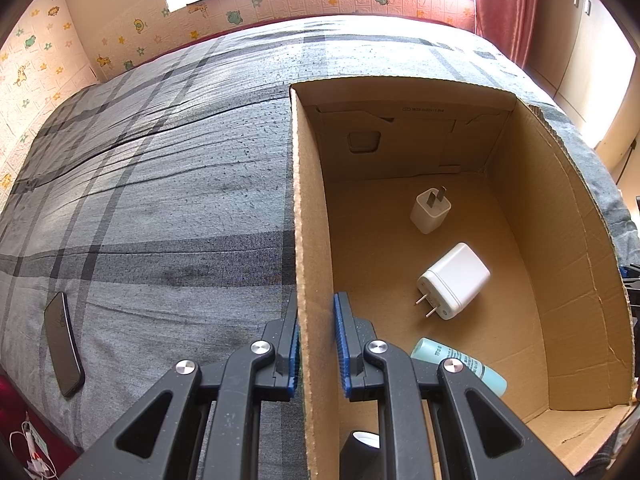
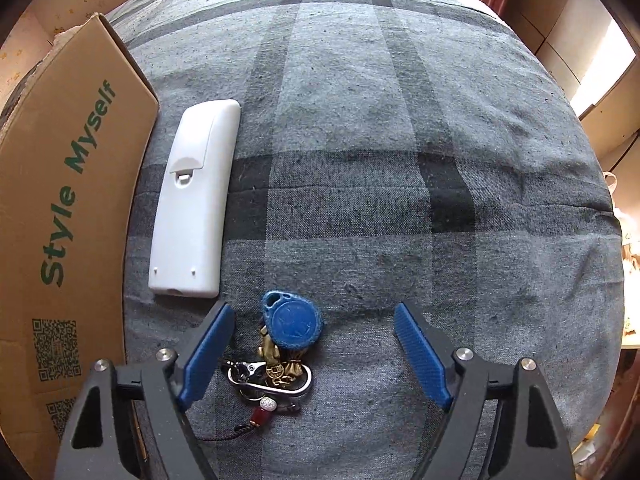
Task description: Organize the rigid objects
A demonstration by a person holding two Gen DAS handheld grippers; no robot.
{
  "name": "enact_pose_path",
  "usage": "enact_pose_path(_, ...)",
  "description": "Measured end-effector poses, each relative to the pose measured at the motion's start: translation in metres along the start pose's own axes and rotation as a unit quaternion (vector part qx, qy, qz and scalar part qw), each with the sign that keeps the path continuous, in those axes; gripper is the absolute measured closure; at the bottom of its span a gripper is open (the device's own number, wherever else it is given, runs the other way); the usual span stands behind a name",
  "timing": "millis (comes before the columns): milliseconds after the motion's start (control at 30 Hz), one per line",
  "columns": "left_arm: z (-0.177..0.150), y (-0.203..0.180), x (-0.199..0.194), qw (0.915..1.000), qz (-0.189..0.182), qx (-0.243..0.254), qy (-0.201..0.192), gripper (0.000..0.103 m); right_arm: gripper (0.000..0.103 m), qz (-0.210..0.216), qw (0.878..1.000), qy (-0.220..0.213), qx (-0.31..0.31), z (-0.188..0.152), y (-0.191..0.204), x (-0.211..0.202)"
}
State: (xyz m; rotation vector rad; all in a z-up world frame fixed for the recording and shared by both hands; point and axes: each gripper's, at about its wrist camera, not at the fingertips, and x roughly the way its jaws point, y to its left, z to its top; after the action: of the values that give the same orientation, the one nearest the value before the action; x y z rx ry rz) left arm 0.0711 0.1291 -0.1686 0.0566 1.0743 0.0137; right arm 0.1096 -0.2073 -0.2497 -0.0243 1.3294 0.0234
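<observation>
My left gripper (image 1: 318,312) is shut on the left wall of the open cardboard box (image 1: 310,208), one finger outside, one inside. In the box lie a small white charger (image 1: 430,210), a larger white charger (image 1: 454,280), a teal tube (image 1: 460,364) and a dark round-topped item (image 1: 362,442) partly hidden by the finger. My right gripper (image 2: 312,320) is open just above the bed, its fingers either side of a keyring with a blue tag (image 2: 292,322) and a metal carabiner (image 2: 272,380). A white remote (image 2: 196,204) lies face down beside the box's outer wall (image 2: 68,200).
Everything rests on a bed with a grey plaid cover (image 2: 380,140). A dark phone (image 1: 64,344) lies on the bed left of the box. A papered wall (image 1: 120,40) and a red curtain (image 1: 508,4) stand beyond the bed.
</observation>
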Motion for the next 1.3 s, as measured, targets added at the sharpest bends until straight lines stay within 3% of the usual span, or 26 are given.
enact_pose_path(100, 0.001, 0.0, 0.0, 1.0, 0.0, -0.001, 0.0, 0.086, 0.044, 0.003, 1.0, -0.001, -0.002, 0.001, 0.001, 0.0)
enact_pose_path(167, 0.001, 0.001, 0.0, 1.0, 0.0, 0.0, 0.001, 0.086, 0.068, 0.006, 1.0, -0.002, -0.005, 0.002, 0.002, -0.003)
enact_pose_path(200, 0.001, 0.001, 0.0, 1.0, 0.0, -0.001, 0.001, 0.086, 0.074, 0.004, 1.0, -0.003, -0.007, 0.002, 0.006, -0.004)
enact_pose_path(867, 0.002, 0.001, 0.001, 1.0, 0.001, 0.0, 0.001, 0.086, 0.074, 0.007, 0.999, -0.028, -0.022, 0.008, 0.019, -0.052)
enact_pose_path(1300, 0.002, -0.002, 0.001, 1.0, 0.002, 0.001, 0.0, 0.086, 0.074, 0.025, 0.995, -0.067, -0.07, 0.024, 0.057, -0.11)
